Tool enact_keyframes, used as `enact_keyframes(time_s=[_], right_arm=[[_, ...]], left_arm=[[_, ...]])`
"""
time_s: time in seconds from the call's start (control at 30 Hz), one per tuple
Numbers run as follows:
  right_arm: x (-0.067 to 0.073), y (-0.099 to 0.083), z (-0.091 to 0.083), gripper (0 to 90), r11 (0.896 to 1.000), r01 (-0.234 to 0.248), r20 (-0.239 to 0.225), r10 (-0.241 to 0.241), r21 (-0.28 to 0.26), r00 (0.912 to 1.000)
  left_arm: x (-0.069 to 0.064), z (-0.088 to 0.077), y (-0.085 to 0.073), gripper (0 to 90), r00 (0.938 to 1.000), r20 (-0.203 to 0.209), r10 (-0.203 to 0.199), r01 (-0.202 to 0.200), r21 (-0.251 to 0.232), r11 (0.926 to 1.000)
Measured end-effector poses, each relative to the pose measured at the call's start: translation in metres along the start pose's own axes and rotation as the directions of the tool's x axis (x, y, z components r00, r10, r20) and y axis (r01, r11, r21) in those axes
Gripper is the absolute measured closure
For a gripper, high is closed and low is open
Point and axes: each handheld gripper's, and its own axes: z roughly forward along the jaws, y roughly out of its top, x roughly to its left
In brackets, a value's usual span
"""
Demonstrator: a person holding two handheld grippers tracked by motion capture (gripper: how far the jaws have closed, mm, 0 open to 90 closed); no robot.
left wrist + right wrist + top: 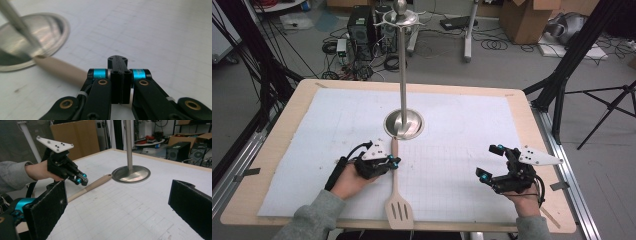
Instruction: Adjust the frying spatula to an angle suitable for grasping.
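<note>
A wooden slotted spatula (395, 175) lies flat on the white mat, its handle tip touching the base of a steel utensil stand (404, 124) and its slotted head (399, 214) at the table's front edge. My left gripper (393, 161) is shut, its tips right beside the handle's left side; in the left gripper view the pads (117, 62) press together with nothing between them, and the handle (62, 71) runs off to their left. From the right gripper view, the left gripper (81, 180) hovers just over the handle (92, 186). My right gripper (489, 161) rests open and empty at the right, its jaws (120, 212) wide apart.
The stand's pole (402, 75) rises tall from mid-table, with hooks at its top. A white gridded mat (462, 130) covers the wooden table (287, 130). Beyond the table are computer cases, cables, cardboard boxes and tripod legs.
</note>
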Motion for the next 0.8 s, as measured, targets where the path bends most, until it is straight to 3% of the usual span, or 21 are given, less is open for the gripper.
enact_keyframes(time_s=[0.17, 0.47, 0.73, 0.8], right_arm=[[0.000, 0.001, 0.000, 1.1, 1.000, -0.003, -0.008, 0.003, -0.006, 1.0000], [-0.003, 0.001, 0.001, 1.1, 1.000, -0.013, -0.008, 0.013, -0.015, 0.9999], [-0.003, 0.001, 0.005, 1.1, 1.000, -0.020, -0.024, 0.019, -0.020, 0.9995], [-0.004, 0.001, 0.005, 1.1, 1.000, -0.017, -0.024, 0.016, -0.024, 0.9996]], left_arm=[[-0.015, 0.011, -0.002, 89.8, 0.9993, 0.036, 0.006, -0.007, 0.043, 0.9990], [-0.025, 0.015, -0.007, 89.7, 0.9968, 0.071, 0.039, -0.046, 0.102, 0.9938], [-0.028, 0.010, -0.011, 89.8, 0.9969, 0.078, 0.009, -0.017, 0.108, 0.9940], [-0.028, 0.008, -0.012, 89.8, 0.9964, 0.084, -0.014, 0.005, 0.107, 0.9943]])
